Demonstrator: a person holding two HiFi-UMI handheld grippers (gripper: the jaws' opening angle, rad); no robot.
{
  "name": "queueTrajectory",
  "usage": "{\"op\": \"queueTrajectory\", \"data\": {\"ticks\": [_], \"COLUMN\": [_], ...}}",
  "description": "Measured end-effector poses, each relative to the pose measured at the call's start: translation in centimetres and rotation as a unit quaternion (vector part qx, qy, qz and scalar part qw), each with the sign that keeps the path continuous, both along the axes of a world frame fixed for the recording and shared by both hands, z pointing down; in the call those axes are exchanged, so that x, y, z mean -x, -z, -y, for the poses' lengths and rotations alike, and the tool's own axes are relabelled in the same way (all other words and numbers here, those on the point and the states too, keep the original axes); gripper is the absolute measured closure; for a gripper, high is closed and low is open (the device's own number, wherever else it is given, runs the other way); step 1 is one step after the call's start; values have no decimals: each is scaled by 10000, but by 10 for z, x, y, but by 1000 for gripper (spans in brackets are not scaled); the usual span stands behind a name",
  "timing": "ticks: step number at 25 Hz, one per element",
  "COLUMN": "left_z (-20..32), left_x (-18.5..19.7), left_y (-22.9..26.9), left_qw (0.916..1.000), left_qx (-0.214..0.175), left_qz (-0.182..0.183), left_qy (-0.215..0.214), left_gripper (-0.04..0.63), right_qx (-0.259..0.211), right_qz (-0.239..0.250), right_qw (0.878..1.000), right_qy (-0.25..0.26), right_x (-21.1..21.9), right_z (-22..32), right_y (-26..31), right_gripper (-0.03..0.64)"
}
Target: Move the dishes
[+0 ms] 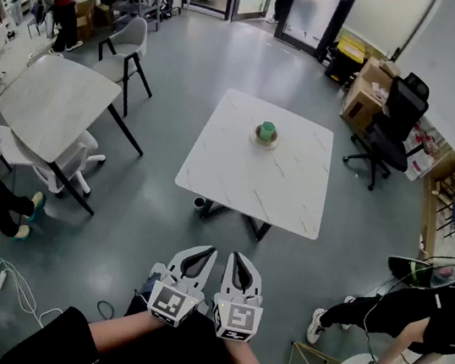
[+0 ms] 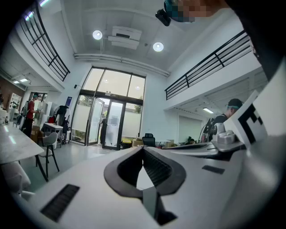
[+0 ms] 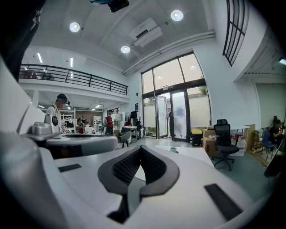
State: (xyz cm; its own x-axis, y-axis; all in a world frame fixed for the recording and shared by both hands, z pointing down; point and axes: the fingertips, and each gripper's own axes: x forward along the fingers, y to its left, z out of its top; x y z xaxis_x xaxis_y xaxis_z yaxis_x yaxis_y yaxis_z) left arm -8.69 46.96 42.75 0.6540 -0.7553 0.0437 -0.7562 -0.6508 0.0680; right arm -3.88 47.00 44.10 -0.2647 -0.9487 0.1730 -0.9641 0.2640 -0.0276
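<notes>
Now L hand-held gripper (image 1: 208,253) & R hand-held gripper (image 1: 238,258) closed, empty.

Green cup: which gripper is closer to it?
Right, just barely. The right gripper is almost straight below the green cup in the head view; the left gripper is further left. Both are well short of the table.

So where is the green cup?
In the head view, the green cup sits on a small plate near the far edge of the white table.
</notes>
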Motion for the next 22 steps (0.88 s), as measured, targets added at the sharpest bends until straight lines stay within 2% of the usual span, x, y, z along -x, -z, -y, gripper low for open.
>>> {"op": "queueTrajectory", "data": {"ticks": [3, 9, 13, 17, 22], "left_z": [-2, 5, 14, 37, 83], "left_x": [-8, -15, -28, -38, -53], "left_y": [-1, -13, -16, -20, -22], "left_qw": [9999, 9997, 9997, 9997, 9995], "left_qx": [74, 194, 194, 192, 146], "left_qz": [-52, -146, -132, -65, -113], "left_qy": [88, 101, -34, -101, -249], "left_gripper": [578, 578, 578, 578, 578], "right_qx": [17, 256, 431, 451, 373], "right_qz": [95, 584, 677, 604, 247], "right_qw": [10000, 9980, 9968, 9971, 9981], "right_qy": [-8, 13, 54, -89, -422], "right_x": [-11, -32, -45, -56, -75], "right_z": [-5, -8, 6, 23, 62], "right_y": [-4, -23, -36, -44, -40], "right_gripper": [601, 600, 600, 600, 600]}}
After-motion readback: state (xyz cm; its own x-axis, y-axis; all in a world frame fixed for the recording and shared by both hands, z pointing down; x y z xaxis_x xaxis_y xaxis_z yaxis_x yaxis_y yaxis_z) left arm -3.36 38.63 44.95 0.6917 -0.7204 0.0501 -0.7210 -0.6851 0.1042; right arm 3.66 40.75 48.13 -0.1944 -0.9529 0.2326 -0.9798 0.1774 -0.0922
